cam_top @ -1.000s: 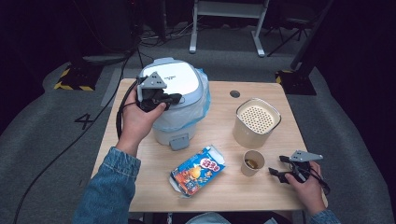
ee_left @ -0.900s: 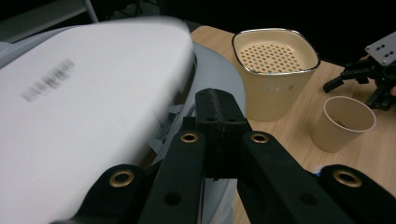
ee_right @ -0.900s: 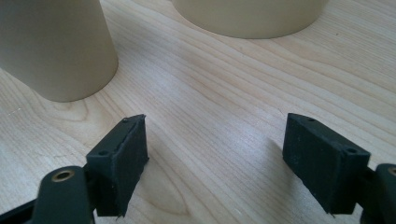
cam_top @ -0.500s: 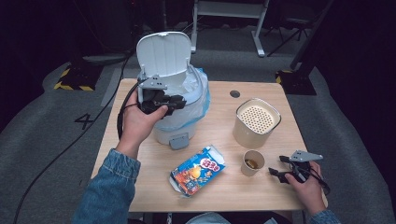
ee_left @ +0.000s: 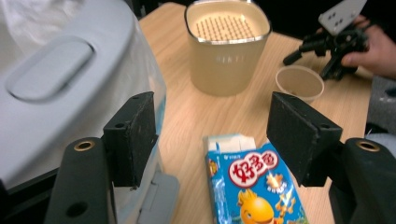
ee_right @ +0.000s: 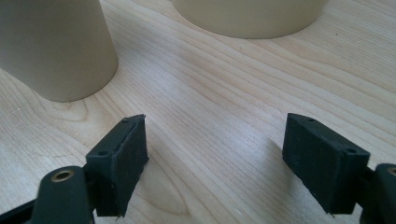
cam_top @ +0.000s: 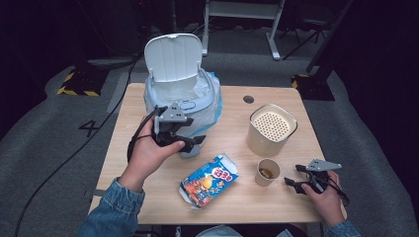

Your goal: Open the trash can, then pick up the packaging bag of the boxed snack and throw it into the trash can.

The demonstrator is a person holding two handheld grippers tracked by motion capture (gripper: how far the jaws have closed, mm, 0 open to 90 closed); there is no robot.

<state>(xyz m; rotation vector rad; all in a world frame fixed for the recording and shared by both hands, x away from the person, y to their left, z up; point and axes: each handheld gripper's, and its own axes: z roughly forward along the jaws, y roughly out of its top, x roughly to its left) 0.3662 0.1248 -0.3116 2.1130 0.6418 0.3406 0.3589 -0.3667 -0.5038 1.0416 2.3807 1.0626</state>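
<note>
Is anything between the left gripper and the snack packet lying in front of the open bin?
Nothing visible. The left gripper, jaws open, sits beside the bin, and bare table runs from its jaws to the snack packet.

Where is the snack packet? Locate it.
In the high view the snack packet lies flat near the table's front edge, between the bin and the paper cup.

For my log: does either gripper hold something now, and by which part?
Nothing is held. The left gripper and the right gripper are both open and empty.
</note>
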